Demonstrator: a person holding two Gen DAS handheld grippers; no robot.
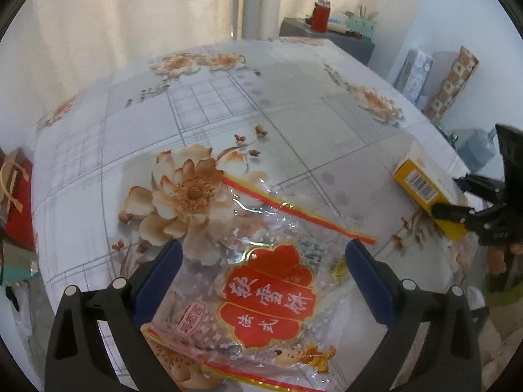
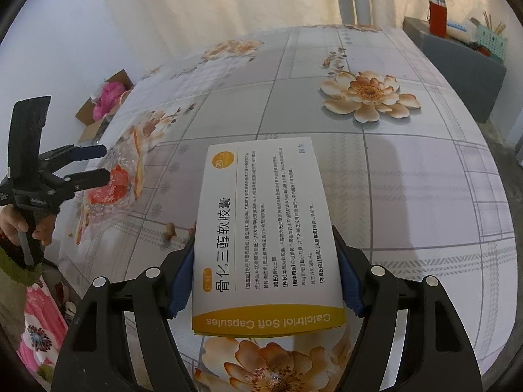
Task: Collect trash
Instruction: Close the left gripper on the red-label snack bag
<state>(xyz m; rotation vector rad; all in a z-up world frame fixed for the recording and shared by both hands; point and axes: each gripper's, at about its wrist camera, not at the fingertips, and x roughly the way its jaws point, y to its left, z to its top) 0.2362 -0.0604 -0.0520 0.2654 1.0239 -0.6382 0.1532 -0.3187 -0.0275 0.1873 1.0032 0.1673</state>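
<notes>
Right wrist view: a white-and-yellow medicine box point(image 2: 266, 238), printed "Calcitriol Soft Capsules", sits clamped between the blue pads point(image 2: 181, 285) of the right gripper point(image 2: 264, 277), one pad pressed against each long side, above a tablecloth point(image 2: 408, 179) patterned with grey checks and peach flowers. Left wrist view: a clear plastic snack wrapper point(image 1: 261, 281) with a red-and-gold label lies crumpled on the same cloth, between the spread fingers of the left gripper point(image 1: 263, 254); the blue pads point(image 1: 160, 277) stand apart from each other, and whether they touch the wrapper's edges cannot be told. From this side, the box shows its yellow barcode end at the table's right edge, held in the other gripper's black fingers. Beyond the table hang pale curtains point(image 2: 212, 3), and a grey cabinet point(image 2: 457, 65) in the far corner carries a red container point(image 2: 437, 16). A cardboard box point(image 2: 104, 104) holding something pink stands on the floor at left.
</notes>
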